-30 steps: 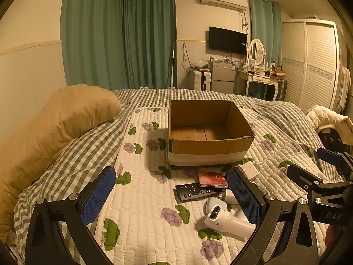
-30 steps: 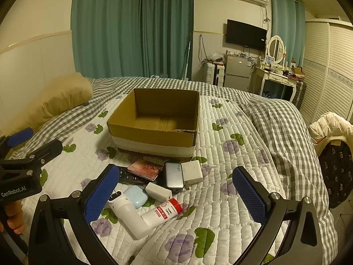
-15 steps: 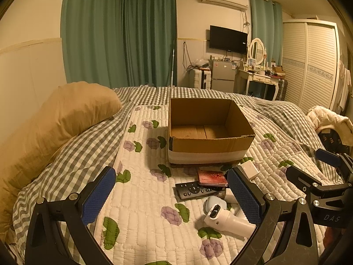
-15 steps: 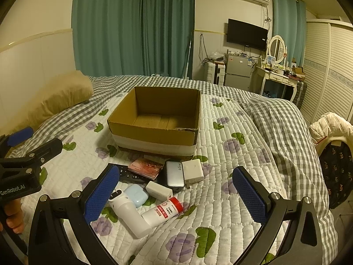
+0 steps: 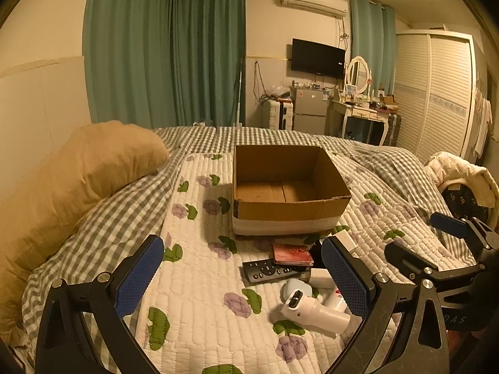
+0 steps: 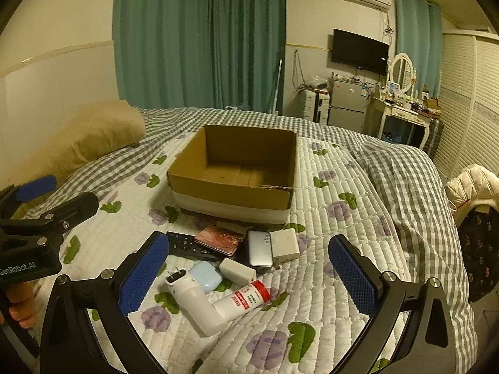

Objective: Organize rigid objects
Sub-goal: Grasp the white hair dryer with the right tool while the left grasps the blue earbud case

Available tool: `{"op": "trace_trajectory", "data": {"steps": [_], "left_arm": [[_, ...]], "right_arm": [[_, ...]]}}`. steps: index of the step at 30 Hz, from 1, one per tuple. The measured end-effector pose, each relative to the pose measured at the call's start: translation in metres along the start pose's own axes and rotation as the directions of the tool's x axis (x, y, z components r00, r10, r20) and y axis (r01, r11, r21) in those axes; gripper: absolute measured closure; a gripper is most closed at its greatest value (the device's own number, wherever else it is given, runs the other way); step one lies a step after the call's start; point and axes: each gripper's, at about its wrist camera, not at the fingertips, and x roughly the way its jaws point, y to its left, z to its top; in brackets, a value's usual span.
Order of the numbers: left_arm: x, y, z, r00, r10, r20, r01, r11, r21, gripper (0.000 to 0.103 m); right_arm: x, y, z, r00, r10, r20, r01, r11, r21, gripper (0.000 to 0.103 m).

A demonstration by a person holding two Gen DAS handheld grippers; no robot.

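Observation:
An open, empty cardboard box (image 5: 290, 187) (image 6: 237, 171) stands on the quilted bed. In front of it lies a cluster of small objects: a black remote (image 5: 268, 270) (image 6: 190, 247), a reddish wallet (image 6: 220, 240) (image 5: 292, 254), a silver power bank (image 6: 259, 247), a white charger (image 6: 284, 244), a light-blue earbud case (image 6: 205, 275), a white adapter block (image 6: 237, 270), a white handheld device (image 6: 196, 300) (image 5: 315, 311) and a red-capped white bottle (image 6: 246, 299). My left gripper (image 5: 243, 277) hovers open left of the cluster. My right gripper (image 6: 248, 275) stands open above it, holding nothing.
A tan pillow (image 5: 78, 171) lies at the left on the checked duvet (image 6: 405, 171). A chair with a white jacket (image 6: 474, 184) stands off the bed's right side. Curtains, a TV, a small fridge and a dressing table line the far wall.
Both views have shifted very slightly; the objects on the bed lie where they were and both grippers stay open.

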Motion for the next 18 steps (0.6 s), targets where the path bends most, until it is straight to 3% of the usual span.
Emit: {"op": "trace_trajectory", "data": {"steps": [3,7,9,11,17,18], "left_arm": [[0.009,0.005,-0.001,0.999,0.038,-0.023,-0.038,0.999,0.004,0.000],[0.035,0.016,-0.014,0.991,0.065,-0.119,-0.065,0.998,0.003,0.000],[0.046,0.022,-0.022,0.984,0.081,-0.158,-0.082,0.997,0.000,0.000],[0.056,0.026,-0.030,0.978,0.092,-0.189,-0.094,0.996,0.001,0.000],[0.077,0.031,-0.046,0.961,0.106,-0.256,-0.111,0.994,-0.006,0.000],[0.078,0.031,-0.047,0.960,0.103,-0.260,-0.108,0.994,-0.005,0.000]], "right_arm": [[0.011,0.008,0.004,0.999,0.031,-0.031,-0.032,0.999,-0.034,0.000],[0.054,0.027,-0.003,0.982,0.093,-0.164,-0.110,0.989,-0.102,0.002],[0.080,0.036,-0.015,0.960,0.124,-0.250,-0.154,0.983,-0.105,0.012],[0.108,0.045,-0.034,0.921,0.166,-0.353,-0.211,0.973,-0.093,0.019],[0.140,0.059,-0.067,0.859,0.172,-0.482,-0.245,0.965,-0.093,0.037],[0.142,0.058,-0.068,0.846,0.198,-0.495,-0.266,0.961,-0.071,0.050]]}}
